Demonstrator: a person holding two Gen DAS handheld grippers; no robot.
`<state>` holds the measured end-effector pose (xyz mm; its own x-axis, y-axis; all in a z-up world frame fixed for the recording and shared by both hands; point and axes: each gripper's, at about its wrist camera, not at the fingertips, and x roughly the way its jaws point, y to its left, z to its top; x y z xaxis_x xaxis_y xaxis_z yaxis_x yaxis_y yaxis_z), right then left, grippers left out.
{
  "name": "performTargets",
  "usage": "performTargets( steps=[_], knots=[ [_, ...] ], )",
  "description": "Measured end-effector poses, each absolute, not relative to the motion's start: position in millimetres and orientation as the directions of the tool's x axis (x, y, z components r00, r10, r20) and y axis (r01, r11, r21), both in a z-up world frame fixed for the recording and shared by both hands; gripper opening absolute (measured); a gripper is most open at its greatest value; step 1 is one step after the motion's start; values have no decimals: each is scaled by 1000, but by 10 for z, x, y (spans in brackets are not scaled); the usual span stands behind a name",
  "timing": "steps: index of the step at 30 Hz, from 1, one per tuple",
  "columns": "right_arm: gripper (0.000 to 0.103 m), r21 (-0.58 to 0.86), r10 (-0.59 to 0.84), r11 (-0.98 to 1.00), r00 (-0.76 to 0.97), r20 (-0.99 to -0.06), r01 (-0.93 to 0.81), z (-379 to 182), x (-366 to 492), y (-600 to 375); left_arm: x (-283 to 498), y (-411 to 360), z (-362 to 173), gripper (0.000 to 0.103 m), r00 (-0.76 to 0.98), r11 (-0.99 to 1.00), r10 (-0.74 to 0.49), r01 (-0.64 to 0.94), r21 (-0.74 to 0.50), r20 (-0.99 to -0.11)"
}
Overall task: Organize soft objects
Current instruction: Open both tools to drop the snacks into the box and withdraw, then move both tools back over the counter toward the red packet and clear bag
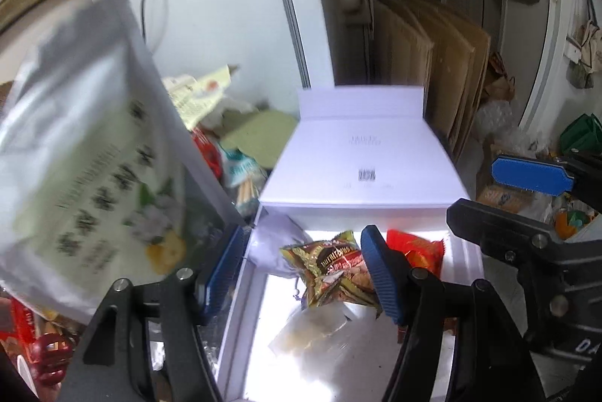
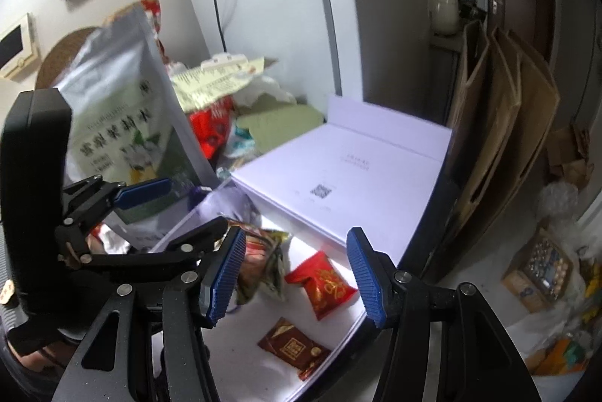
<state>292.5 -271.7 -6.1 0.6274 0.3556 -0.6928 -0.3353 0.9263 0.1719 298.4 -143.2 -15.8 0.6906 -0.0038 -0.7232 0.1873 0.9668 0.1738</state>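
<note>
We start left: beside our left gripper [image 1: 301,270] a silver pouch [image 1: 86,146] leans against its left finger, not pinched; the jaws stand spread over the white box [image 1: 361,161]. Below it lies a gold snack pack [image 1: 331,270]. Our right gripper [image 2: 297,274], also spread and empty, hangs above a red packet [image 2: 323,283] and brown packet [image 2: 293,345], likely collected there for sorting.

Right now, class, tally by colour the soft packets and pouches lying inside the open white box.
Red foil packet: 1
Brown chocolate wrapper: 1
Gold-and-green snack bag: 1
Clear plastic bag: 1
Pale lavender cloth pouch: 1
Total: 5
</note>
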Motion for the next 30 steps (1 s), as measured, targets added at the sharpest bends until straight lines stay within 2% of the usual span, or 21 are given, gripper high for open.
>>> performTargets(
  steps=[15, 26, 27, 28, 30],
  knots=[
    [56, 117, 388, 913, 744, -544, -391, 767, 2147, -2636, 2157, -1158, 663, 64, 805, 983, -10, 118, 144, -593],
    [58, 104, 423, 898, 771, -476, -428, 1010, 1421, -2547, 1354, -1044, 841, 65, 838, 985, -29, 115, 125, -545],
    [59, 109, 430, 895, 771, -470, -433, 1011, 1350, -2541, 1296, -1038, 831, 67, 838, 986, -30, 115, 122, -545],
    [61, 114, 435, 893, 771, -465, -435, 1011, 1301, -2534, 1211, -1027, 810, 77, 840, 987, -31, 110, 115, -542],
    [61, 114, 443, 889, 767, -465, -444, 983, 1190, -2509, 1076, -1003, 781, 86, 848, 990, -23, 94, 109, -529]
  ],
)
